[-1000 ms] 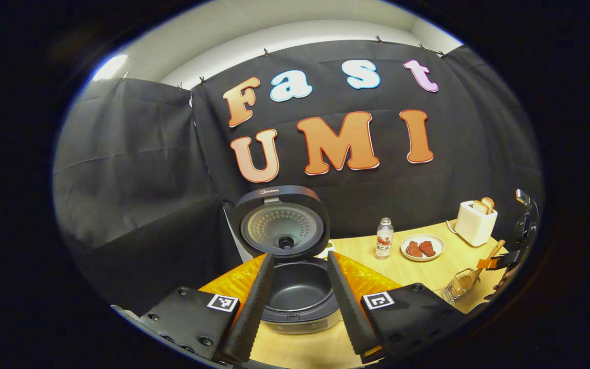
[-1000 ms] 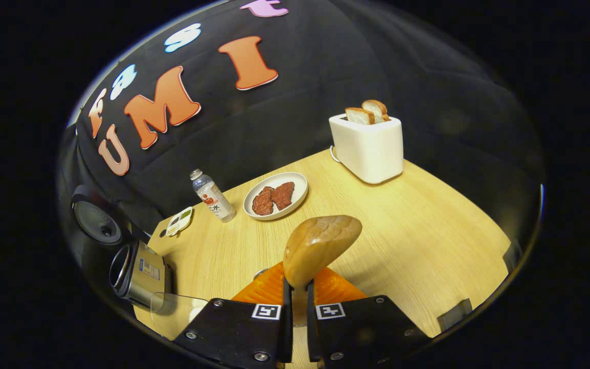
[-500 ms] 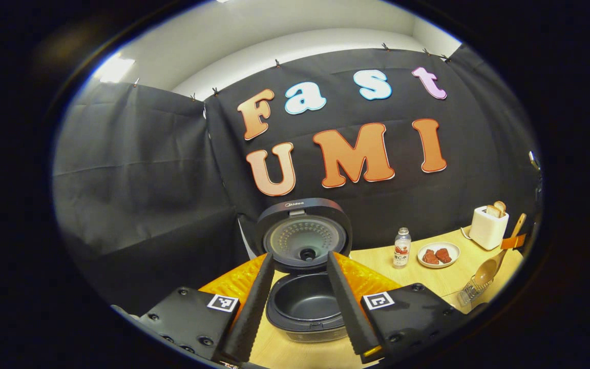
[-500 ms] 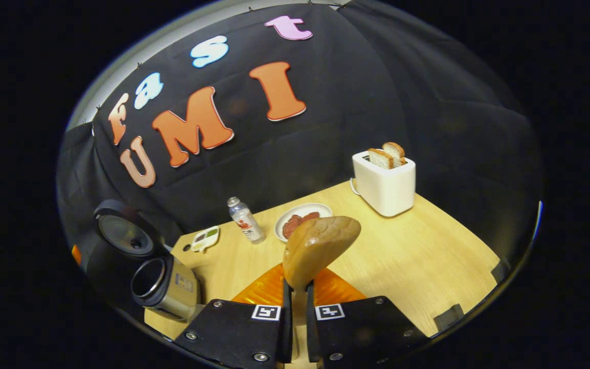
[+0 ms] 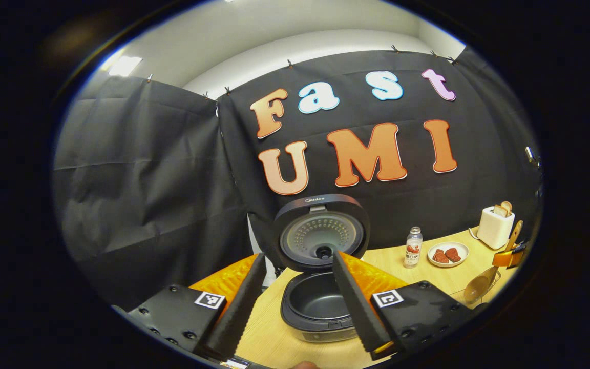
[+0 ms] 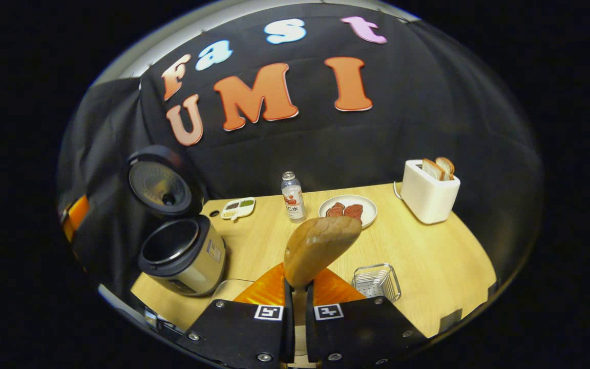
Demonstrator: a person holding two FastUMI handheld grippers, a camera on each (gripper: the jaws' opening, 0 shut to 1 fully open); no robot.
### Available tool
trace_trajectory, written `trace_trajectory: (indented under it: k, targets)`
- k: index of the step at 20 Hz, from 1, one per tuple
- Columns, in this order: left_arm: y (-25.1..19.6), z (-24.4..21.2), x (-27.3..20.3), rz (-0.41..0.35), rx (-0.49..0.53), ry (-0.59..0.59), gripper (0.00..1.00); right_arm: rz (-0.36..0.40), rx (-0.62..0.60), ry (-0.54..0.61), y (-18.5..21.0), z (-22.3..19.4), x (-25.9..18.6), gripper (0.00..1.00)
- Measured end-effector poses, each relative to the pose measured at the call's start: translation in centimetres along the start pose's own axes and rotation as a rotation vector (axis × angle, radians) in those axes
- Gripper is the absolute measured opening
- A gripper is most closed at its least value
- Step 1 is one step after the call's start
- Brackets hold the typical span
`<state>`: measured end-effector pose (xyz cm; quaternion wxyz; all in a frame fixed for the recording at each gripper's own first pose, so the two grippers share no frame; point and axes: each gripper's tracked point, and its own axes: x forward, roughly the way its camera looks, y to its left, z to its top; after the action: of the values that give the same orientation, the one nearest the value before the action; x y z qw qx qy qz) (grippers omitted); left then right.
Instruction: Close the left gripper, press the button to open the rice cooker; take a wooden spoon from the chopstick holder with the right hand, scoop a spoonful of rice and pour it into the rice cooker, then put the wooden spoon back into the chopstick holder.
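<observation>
The rice cooker (image 5: 315, 307) stands with its lid (image 5: 323, 233) raised and its dark inner pot bare. My left gripper (image 5: 298, 259) hangs open in front of it, one finger on each side of the pot and touching nothing. My right gripper (image 6: 295, 289) is shut on the handle of the wooden spoon (image 6: 320, 248), whose bowl rises just beyond the fingertips. In the left gripper view, that spoon (image 5: 475, 290) hangs bowl down at the far right. The wire chopstick holder (image 6: 377, 282) sits on the table just right of the spoon. The cooker (image 6: 182, 259) lies to its left.
On the wooden table (image 6: 428, 256) stand a small bottle (image 6: 293, 197), a plate of meat (image 6: 348, 210), a white toaster with bread (image 6: 428, 192) and a small divided dish (image 6: 238, 207). A clear container's rim (image 6: 228, 287) shows between cooker and spoon.
My right gripper has risen and swung left with the spoon, bringing the cooker and the wire holder into its view. My left gripper has drawn back from the cooker, still open.
</observation>
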<state>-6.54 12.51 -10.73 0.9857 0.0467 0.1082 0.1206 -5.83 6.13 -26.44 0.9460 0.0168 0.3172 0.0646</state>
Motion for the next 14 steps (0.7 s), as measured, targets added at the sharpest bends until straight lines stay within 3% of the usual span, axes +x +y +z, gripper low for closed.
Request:
trace_trajectory:
  k: [2, 3, 9, 14]
  targets:
    - [0.4, -0.7, -0.2, 0.003, -0.007, 0.018, 0.88, -0.038, -0.123, -0.026, 0.7, -0.2, 0.2, 0.08]
    - [0.6, -1.2, -0.3, 0.009, -0.006, 0.025, 0.96, -0.049, -0.173, -0.043, 1.1, -0.4, 0.3, 0.08]
    - [1.5, -2.1, -0.2, 0.042, 0.011, 0.036, 1.0, -0.132, -0.504, -0.107, 3.7, -4.0, 1.3, 0.07]
    - [1.5, -2.7, 0.4, 0.068, 0.031, 0.053, 0.96, -0.165, -0.545, -0.064, 3.7, -8.5, 2.0, 0.06]
